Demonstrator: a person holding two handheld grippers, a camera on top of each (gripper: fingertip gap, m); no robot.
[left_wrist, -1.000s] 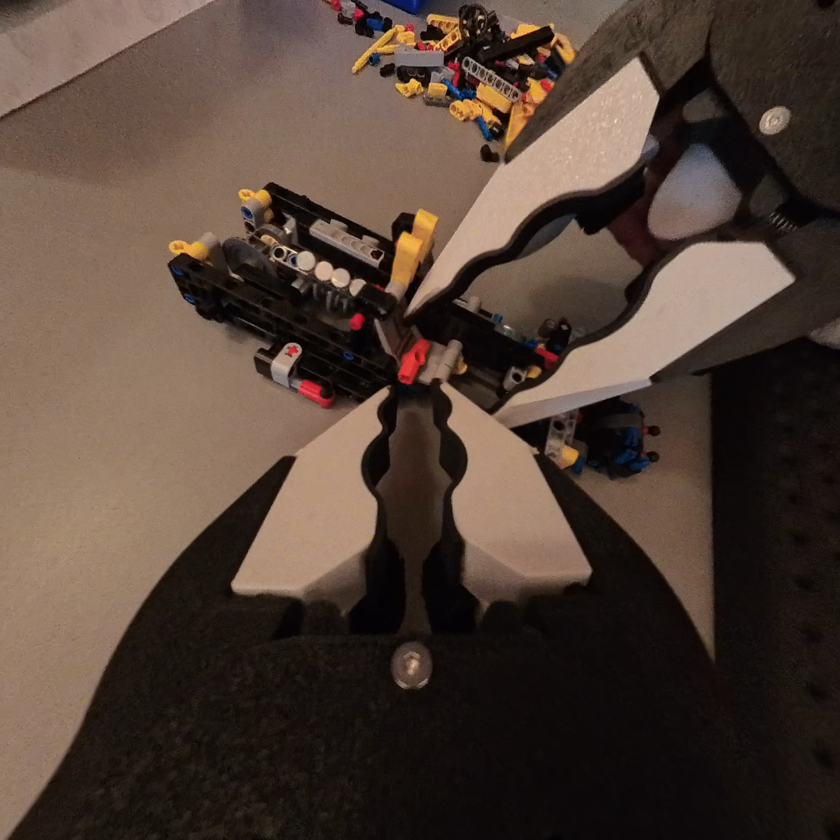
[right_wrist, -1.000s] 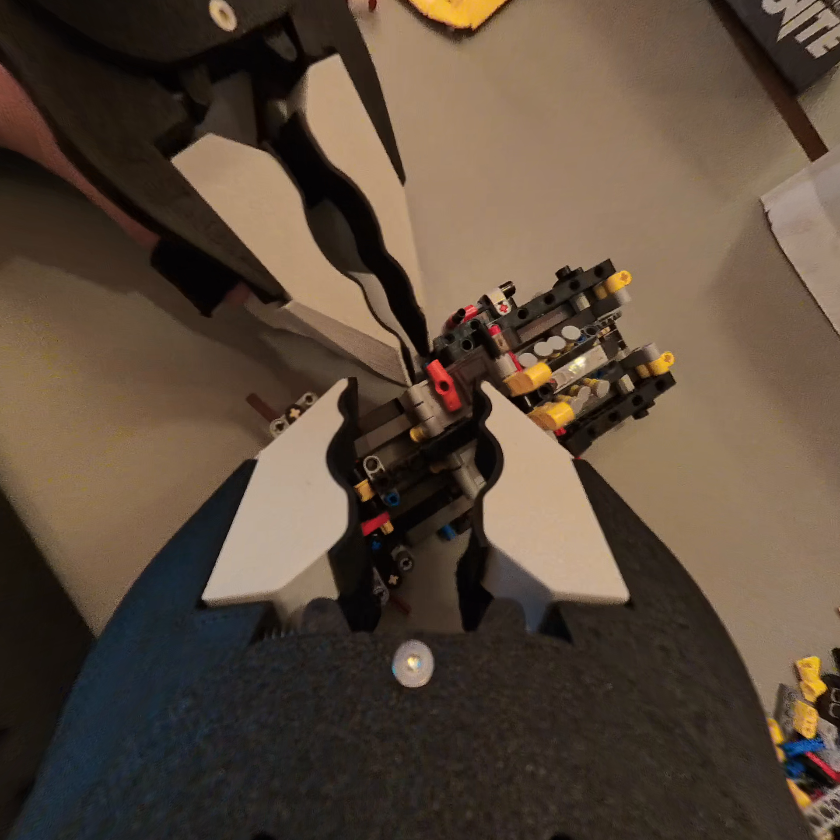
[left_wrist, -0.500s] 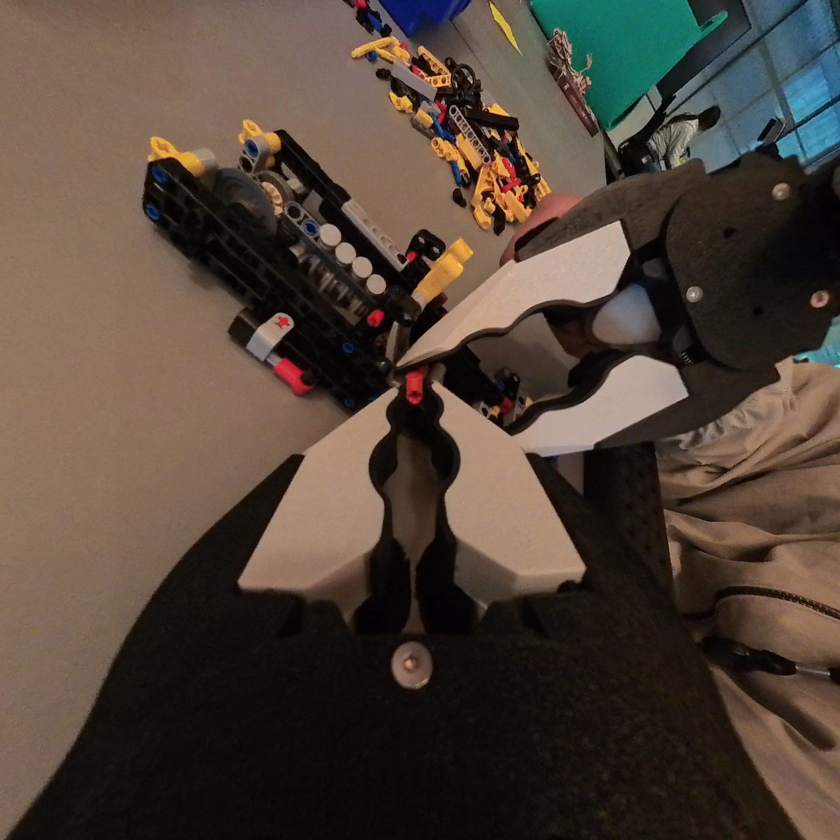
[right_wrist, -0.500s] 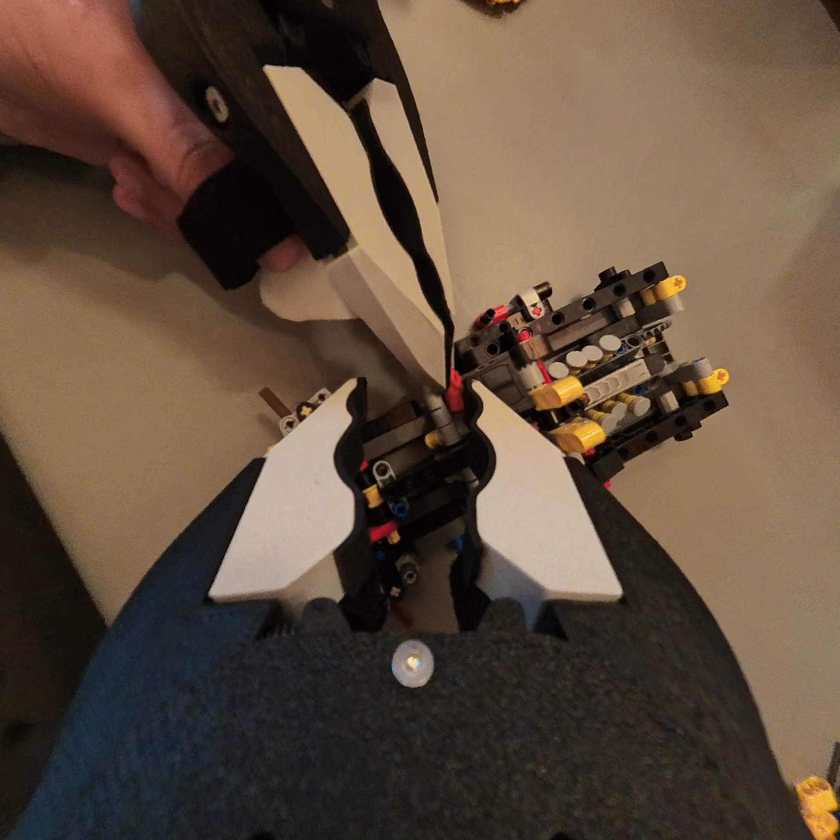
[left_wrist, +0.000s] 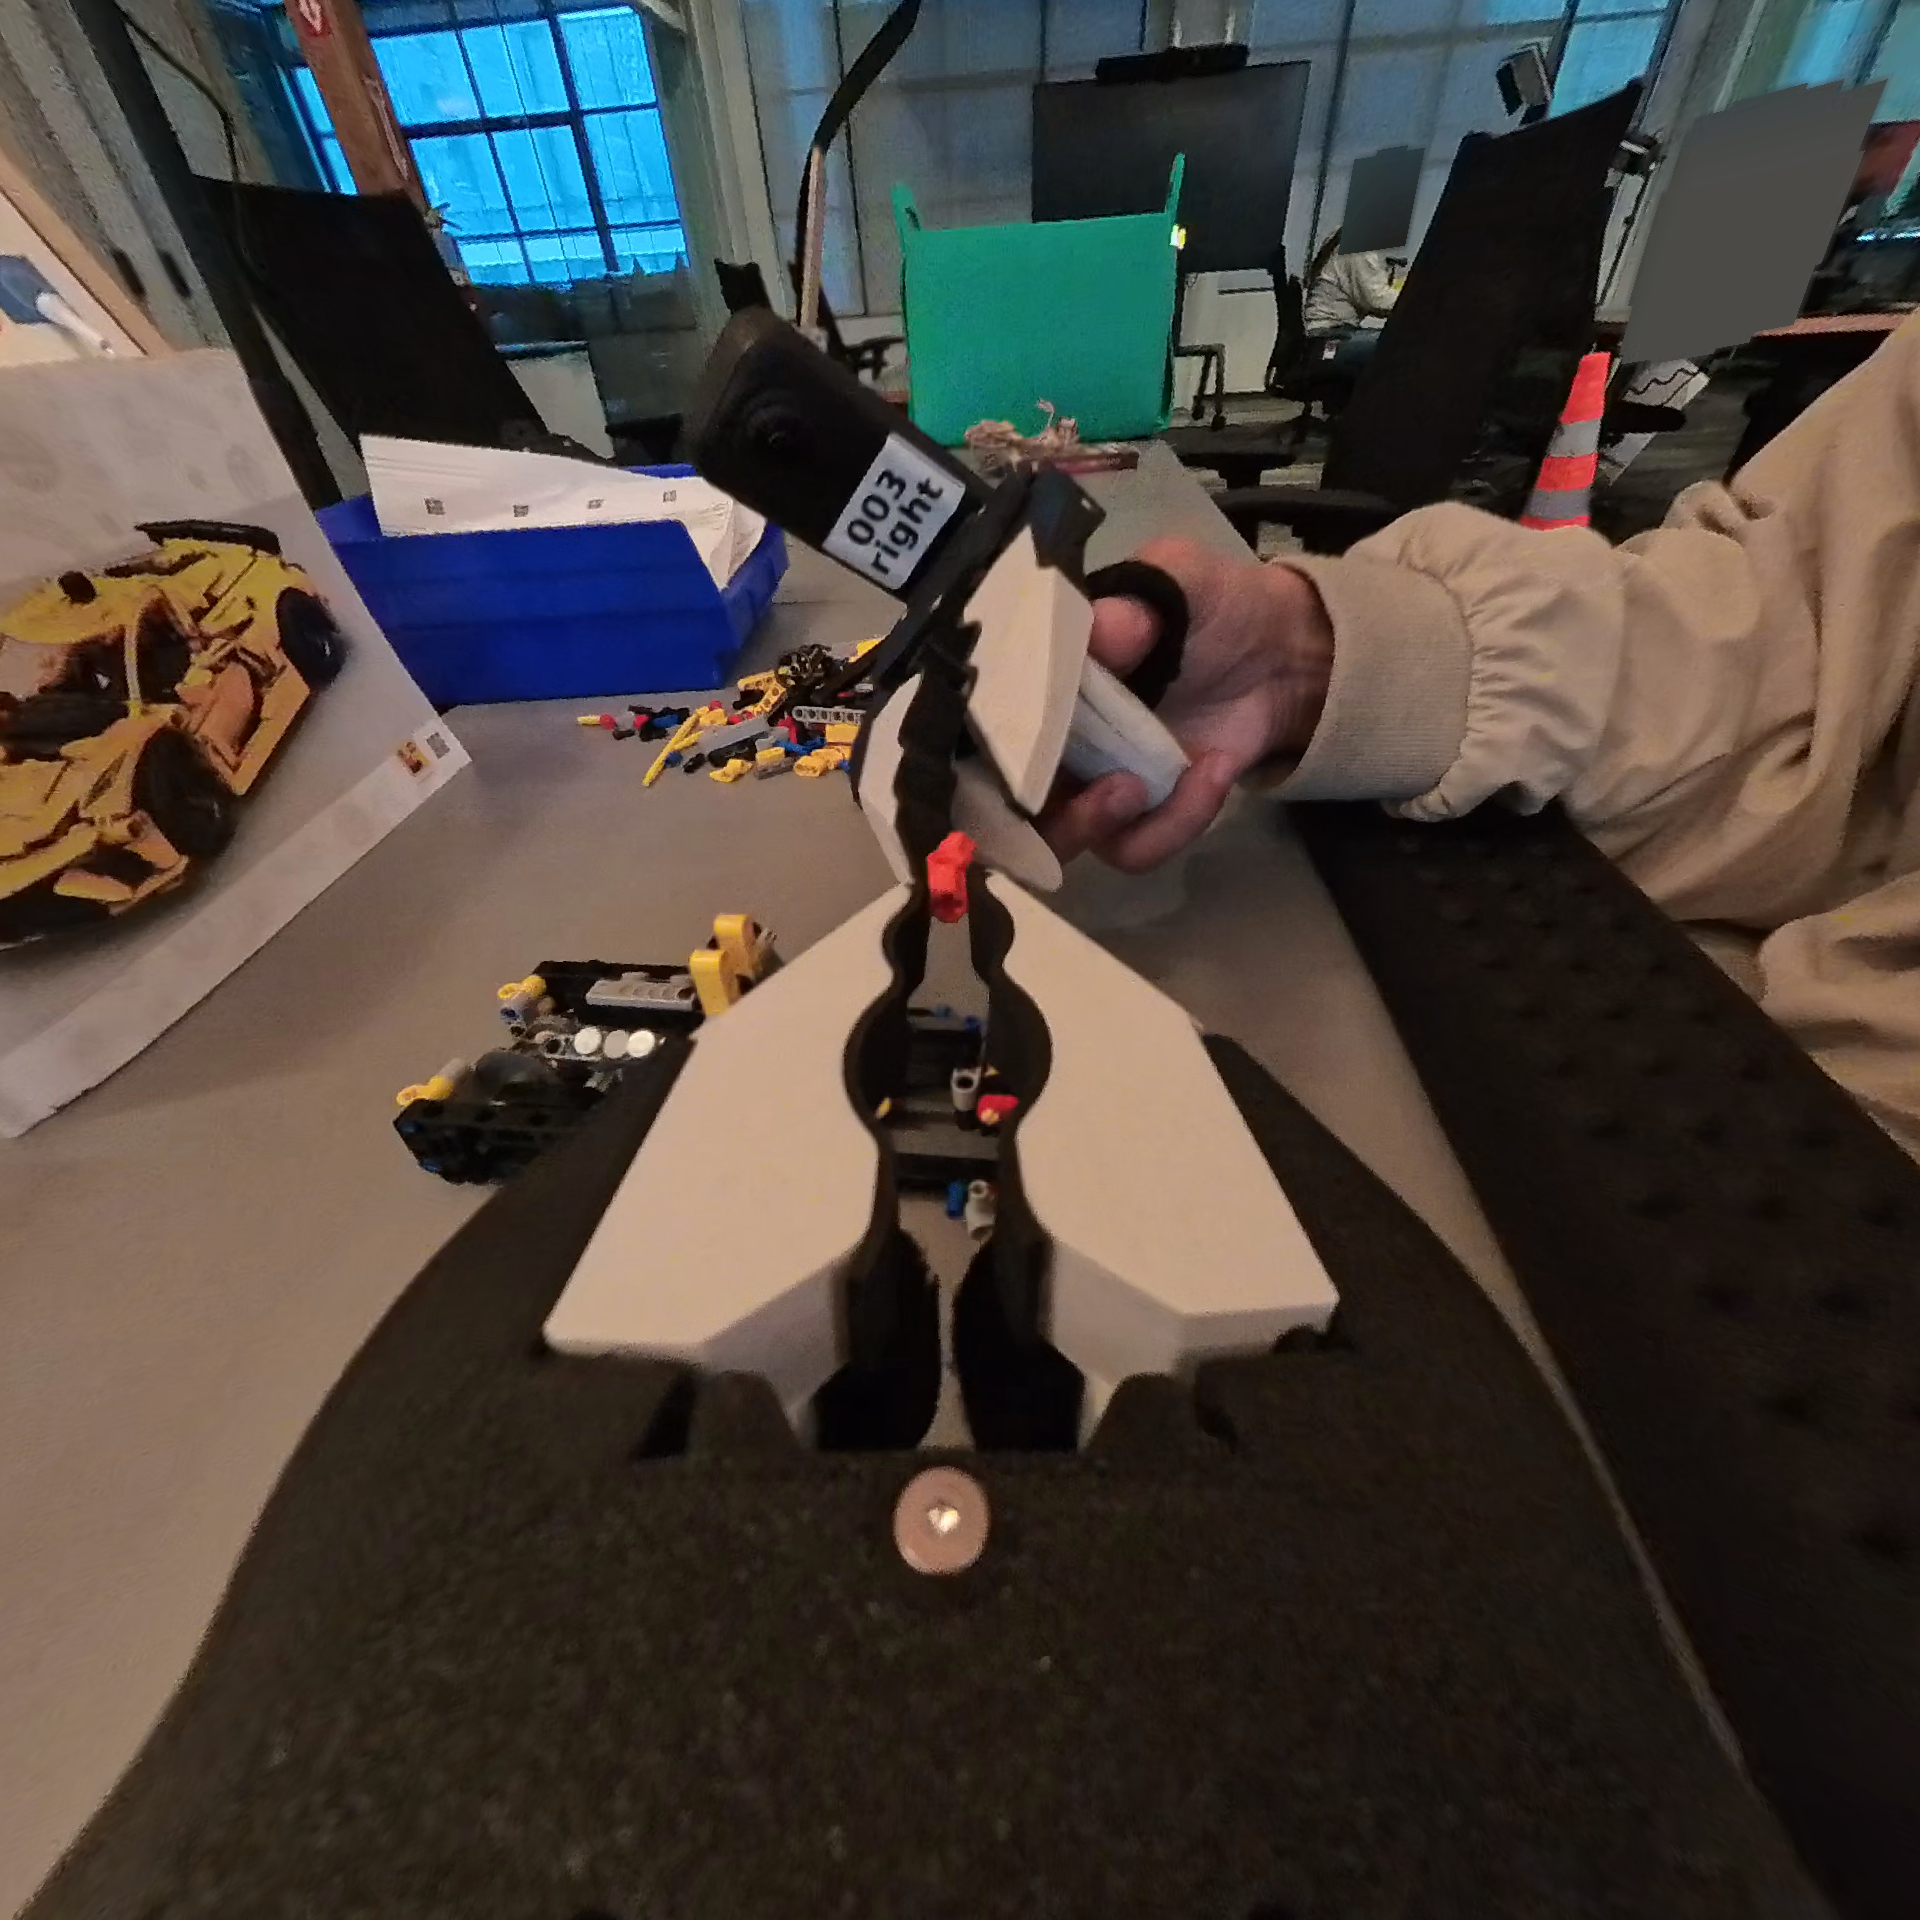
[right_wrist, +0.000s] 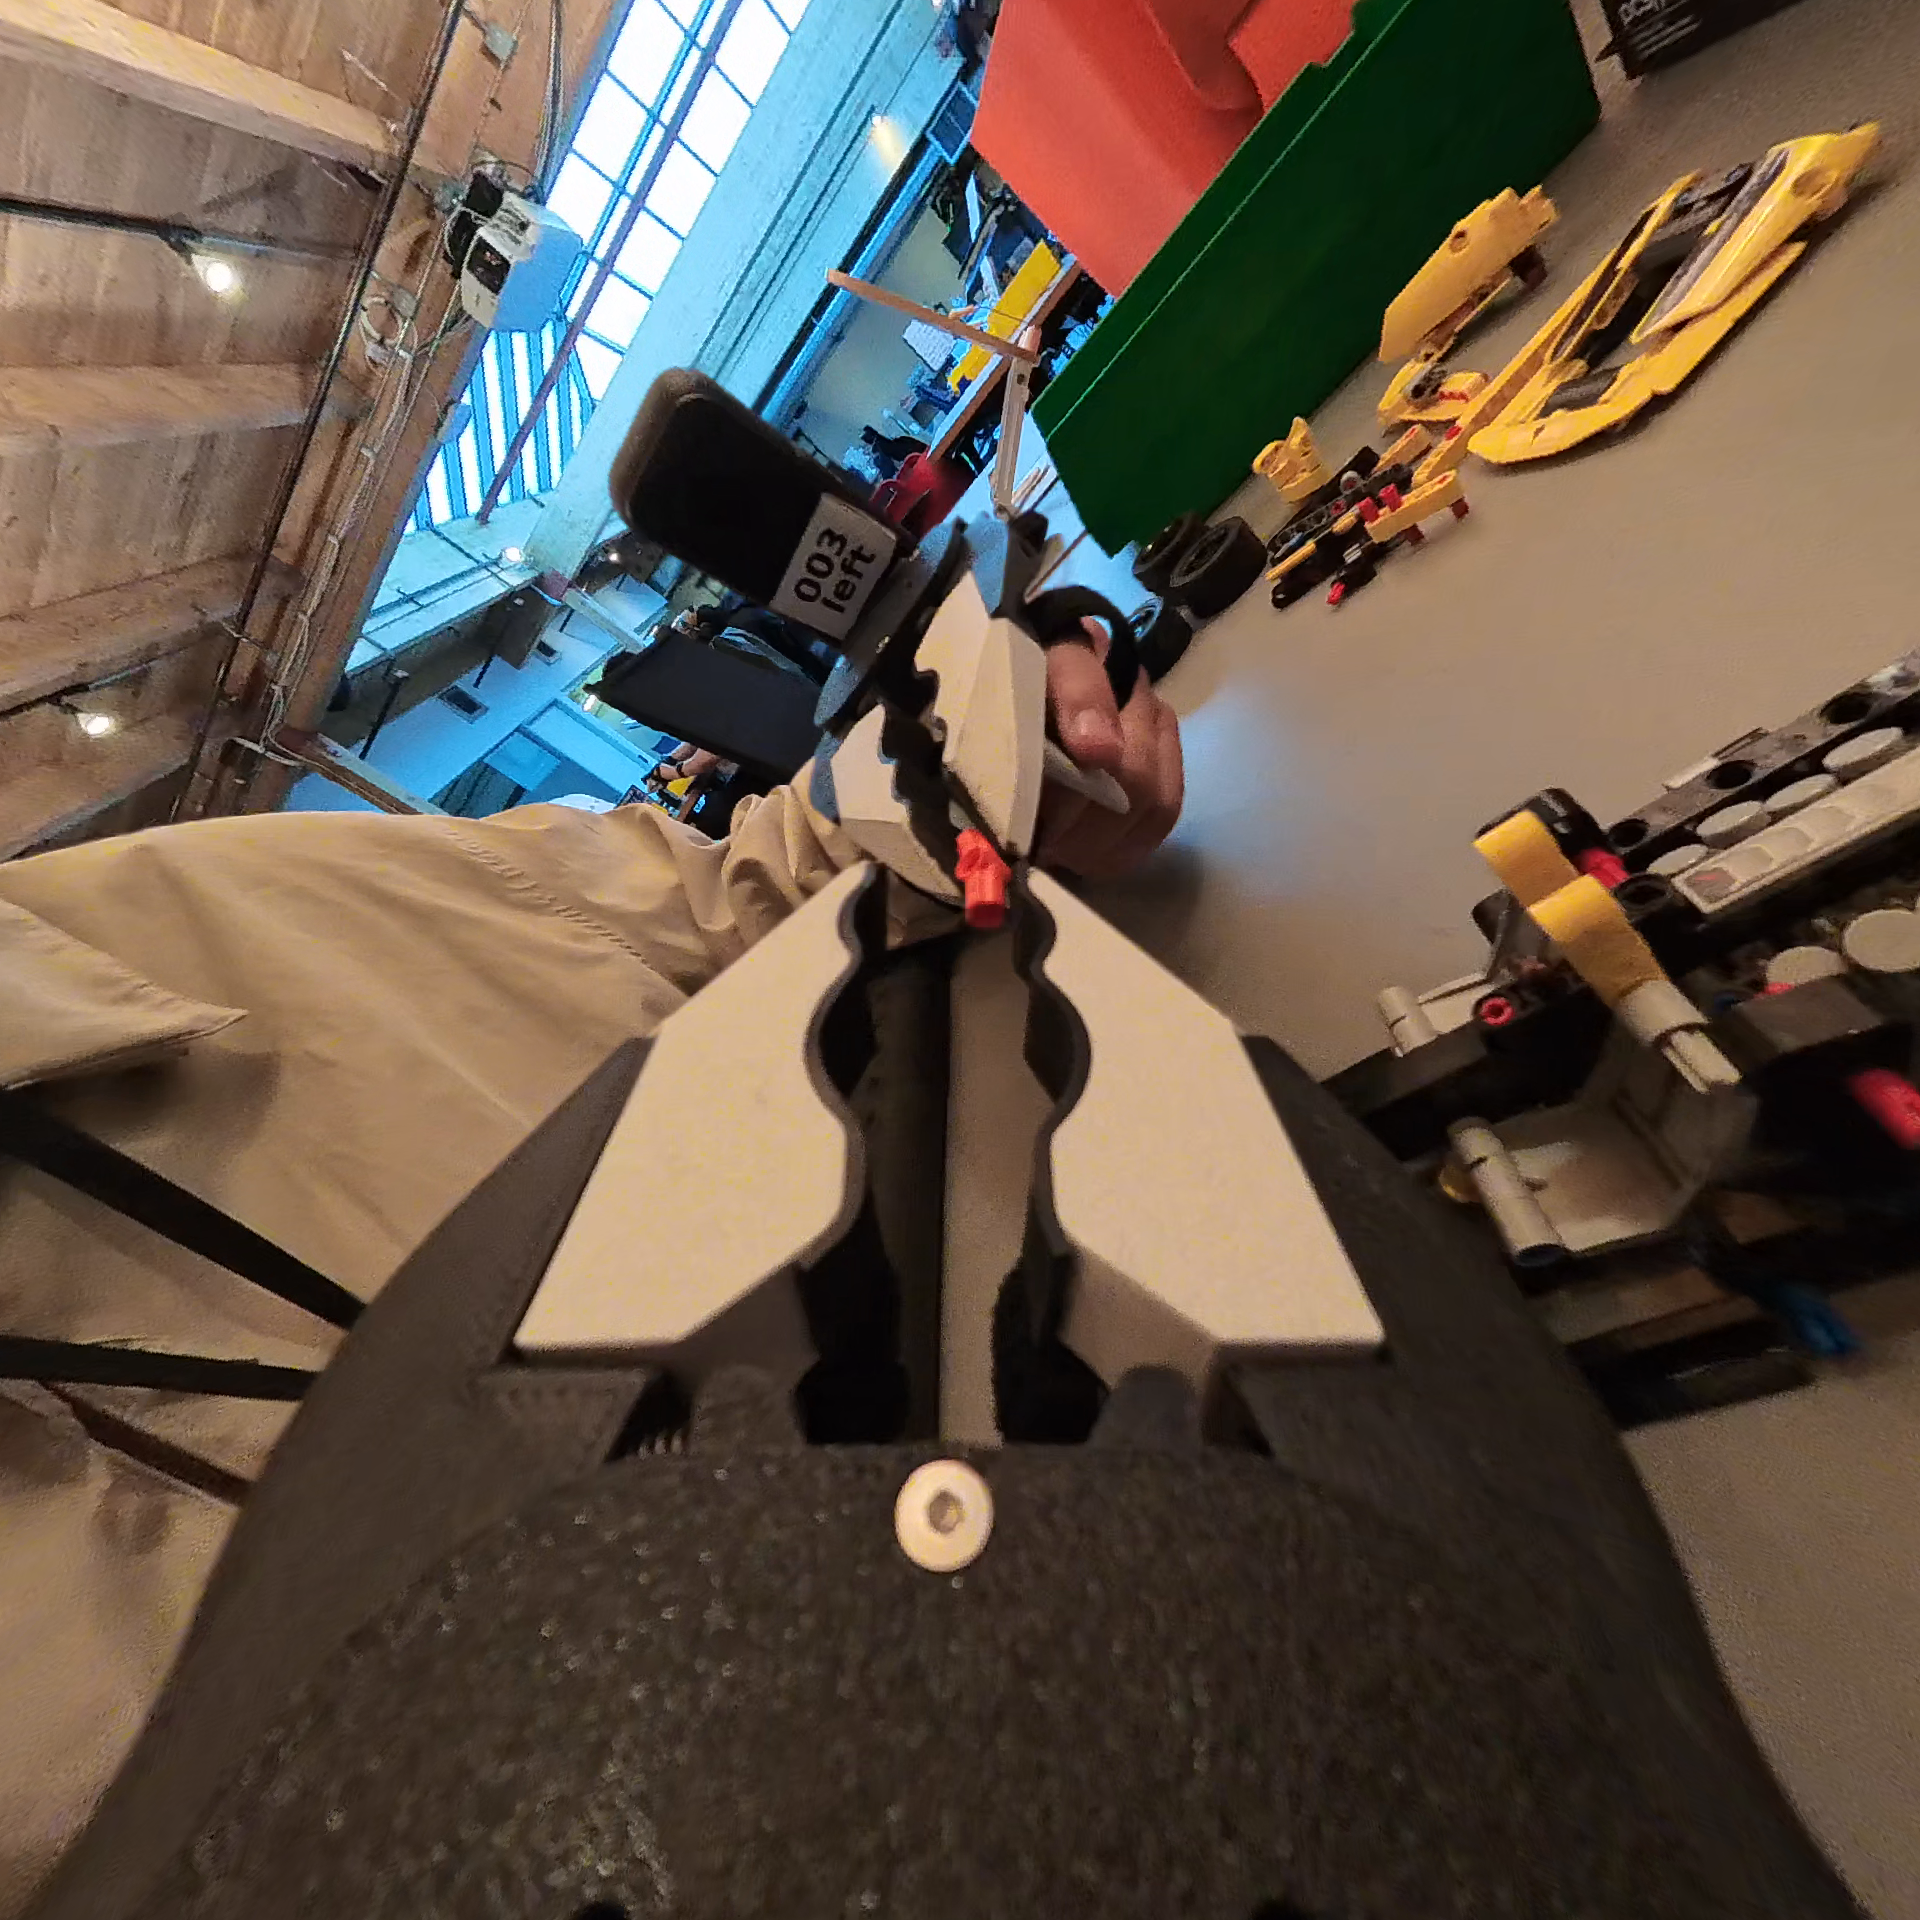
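I'm pinching a small red connector peg (left_wrist: 948, 871) at frame centre between my left tool (left_wrist: 943, 902) and my right tool (right_wrist: 951, 902), both clenched on it, above the tabletop (left_wrist: 260, 1299). Such shallow tip grips are risking the peg slipping, dropping toward the black chassis build (left_wrist: 582, 1049) below.

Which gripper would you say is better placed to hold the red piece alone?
Left, probably: the left gripper pinches the red piece between its tips; the right gripper's hold looks unclear.

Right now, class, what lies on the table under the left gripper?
Through the gap under the left gripper, black building-brick parts with red, blue and grey pins show on the grey table. The white fingers hide the rest.
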